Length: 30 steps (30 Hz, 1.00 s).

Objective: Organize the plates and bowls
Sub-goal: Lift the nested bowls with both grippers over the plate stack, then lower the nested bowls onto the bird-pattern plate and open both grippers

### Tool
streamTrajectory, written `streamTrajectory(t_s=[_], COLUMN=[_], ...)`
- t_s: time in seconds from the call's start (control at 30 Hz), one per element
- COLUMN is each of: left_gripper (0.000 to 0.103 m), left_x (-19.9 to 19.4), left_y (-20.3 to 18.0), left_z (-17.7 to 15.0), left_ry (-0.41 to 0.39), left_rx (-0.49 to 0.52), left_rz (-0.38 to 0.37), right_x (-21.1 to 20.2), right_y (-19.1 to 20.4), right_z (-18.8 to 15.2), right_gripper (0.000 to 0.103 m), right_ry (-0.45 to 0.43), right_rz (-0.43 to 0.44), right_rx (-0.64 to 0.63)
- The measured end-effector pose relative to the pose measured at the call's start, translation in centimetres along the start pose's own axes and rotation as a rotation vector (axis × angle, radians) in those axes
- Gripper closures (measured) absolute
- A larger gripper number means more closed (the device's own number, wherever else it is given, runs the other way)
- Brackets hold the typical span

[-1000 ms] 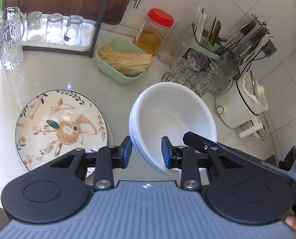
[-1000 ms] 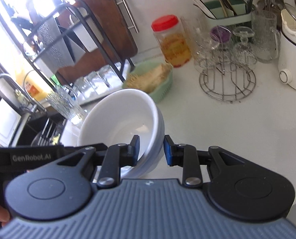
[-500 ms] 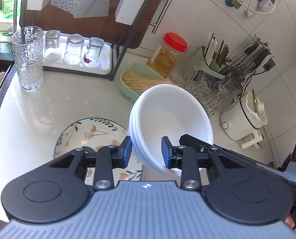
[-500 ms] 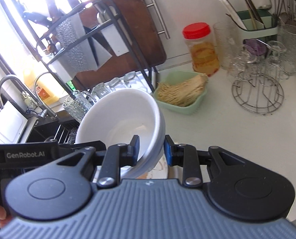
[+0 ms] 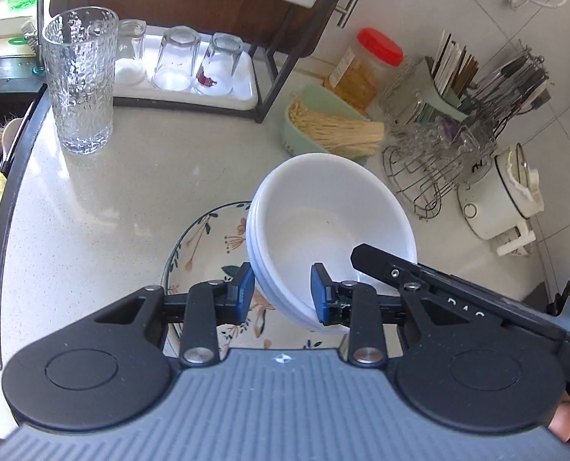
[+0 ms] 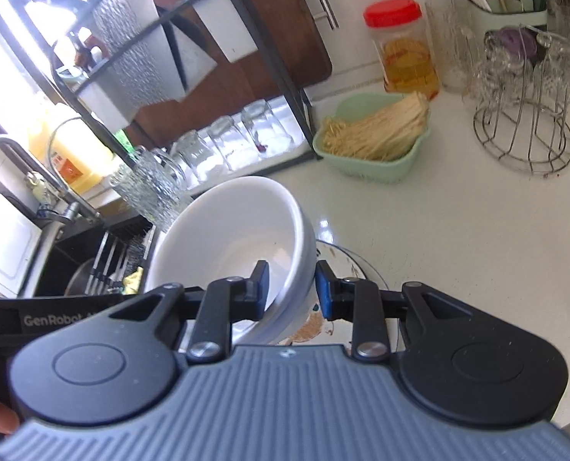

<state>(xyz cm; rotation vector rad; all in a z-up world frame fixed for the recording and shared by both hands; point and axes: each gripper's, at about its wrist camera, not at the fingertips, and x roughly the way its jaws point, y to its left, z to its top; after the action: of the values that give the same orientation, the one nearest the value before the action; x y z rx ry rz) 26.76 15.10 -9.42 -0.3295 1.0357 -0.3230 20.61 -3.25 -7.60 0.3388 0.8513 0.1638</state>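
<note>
A stack of white bowls (image 5: 331,226) hangs in the air, tilted, over a floral plate (image 5: 208,246) on the pale counter. My left gripper (image 5: 281,294) is shut on the near rim of the white bowls. My right gripper (image 6: 292,290) is shut on the opposite rim; the bowls (image 6: 231,242) fill the middle of the right wrist view, with part of the plate (image 6: 346,269) showing beneath. The right gripper's body also shows in the left wrist view (image 5: 438,288).
A tall textured glass (image 5: 79,84) stands at the left by the sink edge. A black rack holds a tray of upturned glasses (image 5: 177,61). A green basket of noodles (image 5: 334,130), a red-lidded jar (image 5: 369,65), a wire glass stand (image 5: 434,161) and a white pot (image 5: 503,199) line the back.
Both grippers carried the white bowls to the left and over the floral plate. The plate, beside the bowls before, now lies under them. Both grips stayed shut.
</note>
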Motion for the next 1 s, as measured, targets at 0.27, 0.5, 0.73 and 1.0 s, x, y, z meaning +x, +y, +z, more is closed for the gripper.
streamTrajectory(t_s=[0.27, 0.5, 0.73, 1.0], left_gripper=[0.068, 0.068, 0.068, 0.063], left_x=[3.0, 4.6, 5.8, 5.4], left_y=[1.7, 1.8, 1.8, 1.7], left_z=[-0.2, -0.5, -1.0, -0.9], left_ry=[0.063, 0.085, 0.138, 0.127], left_rx=[0.004, -0.021, -0.028, -0.016], left_rz=[0.023, 0.033, 0.054, 0.081], right_x=[3.0, 4.0, 4.3, 3.9], right_y=[-0.5, -1.0, -1.7, -1.7], right_z=[-1.0, -1.6, -1.9, -1.1], right_gripper=[0.073, 0.072, 0.073, 0.072], right_ry=[0.085, 0.133, 0.160, 0.156], right_rz=[-0.025, -0.041, -0.037, -0.049], right_rx=[-0.006, -0.009, -0.017, -0.056])
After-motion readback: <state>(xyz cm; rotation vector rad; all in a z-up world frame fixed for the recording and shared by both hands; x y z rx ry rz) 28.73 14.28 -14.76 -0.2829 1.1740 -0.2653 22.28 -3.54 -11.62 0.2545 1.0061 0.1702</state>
